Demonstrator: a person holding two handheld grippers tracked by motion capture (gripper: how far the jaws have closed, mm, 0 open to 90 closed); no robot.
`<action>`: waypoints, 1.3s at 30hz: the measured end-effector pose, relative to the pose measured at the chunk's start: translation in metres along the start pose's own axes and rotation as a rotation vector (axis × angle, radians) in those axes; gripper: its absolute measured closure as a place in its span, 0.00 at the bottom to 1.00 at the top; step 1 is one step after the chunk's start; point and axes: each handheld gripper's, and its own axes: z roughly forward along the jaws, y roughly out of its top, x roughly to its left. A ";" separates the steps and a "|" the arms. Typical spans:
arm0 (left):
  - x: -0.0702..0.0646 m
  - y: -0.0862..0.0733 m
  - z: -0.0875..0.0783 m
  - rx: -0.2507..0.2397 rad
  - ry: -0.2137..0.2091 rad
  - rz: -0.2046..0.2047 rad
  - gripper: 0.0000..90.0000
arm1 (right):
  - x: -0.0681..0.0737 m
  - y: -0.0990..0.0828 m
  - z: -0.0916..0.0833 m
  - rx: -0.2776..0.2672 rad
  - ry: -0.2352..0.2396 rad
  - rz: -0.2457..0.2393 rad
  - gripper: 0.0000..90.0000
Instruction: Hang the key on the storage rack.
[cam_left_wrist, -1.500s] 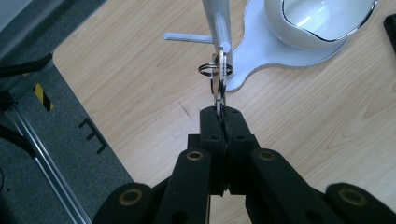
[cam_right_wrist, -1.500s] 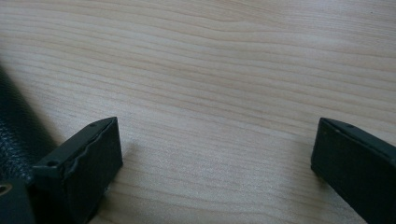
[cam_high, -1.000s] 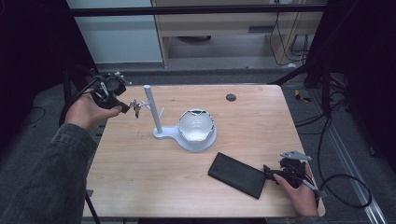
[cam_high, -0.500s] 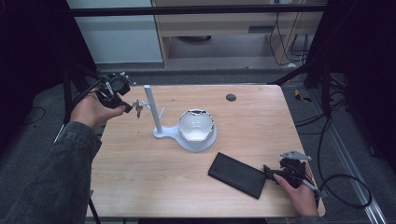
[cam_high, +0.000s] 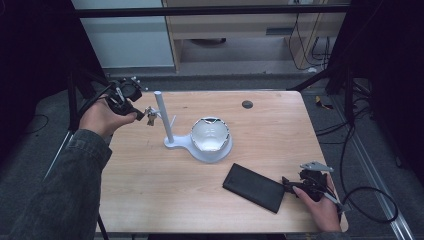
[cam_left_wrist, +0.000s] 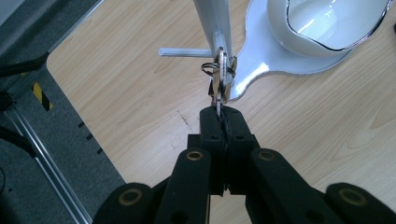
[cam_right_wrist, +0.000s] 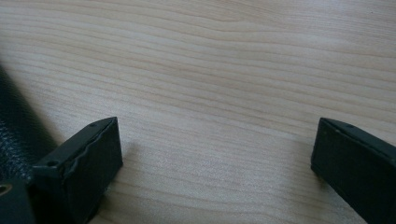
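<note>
A small bunch of metal keys on a silver split ring hangs in the air at the far left of the table, pinched at its lower end between the tips of the left gripper, whose black jaws are pressed tight together on it. In the high view the same keys sit just left of the white upright post, close beside it, and in the left gripper view the ring lies right against the thin white peg that juts sideways from the post; whether the ring is actually over the peg I cannot tell. The post rises from a flat white teardrop-shaped base that also carries a white bowl with a dark wavy rim on its right. The left hand comes in from the left edge in a grey denim sleeve and holds its gripper level, pointing right toward the post. Nearer and to the right, a flat black rectangular case with a leathery surface lies at an angle on the light wooden table. Just right of the case, the right gripper rests low at the near right corner, its jaws standing wide apart over bare wood with nothing between them, the left jaw just beside the edge of the case. A small dark round disc lies well apart near the table's far edge.
</note>
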 end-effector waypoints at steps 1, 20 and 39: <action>0.000 0.000 0.001 0.001 -0.001 -0.002 0.98 | 0.000 0.000 0.000 0.000 0.000 0.000 0.02; -0.045 -0.071 0.008 -0.328 0.030 0.005 0.54 | 0.000 0.000 0.000 0.000 0.003 0.004 0.02; -0.137 -0.065 0.093 -0.398 -0.160 0.097 0.43 | 0.000 0.000 -0.001 -0.003 -0.002 0.015 0.04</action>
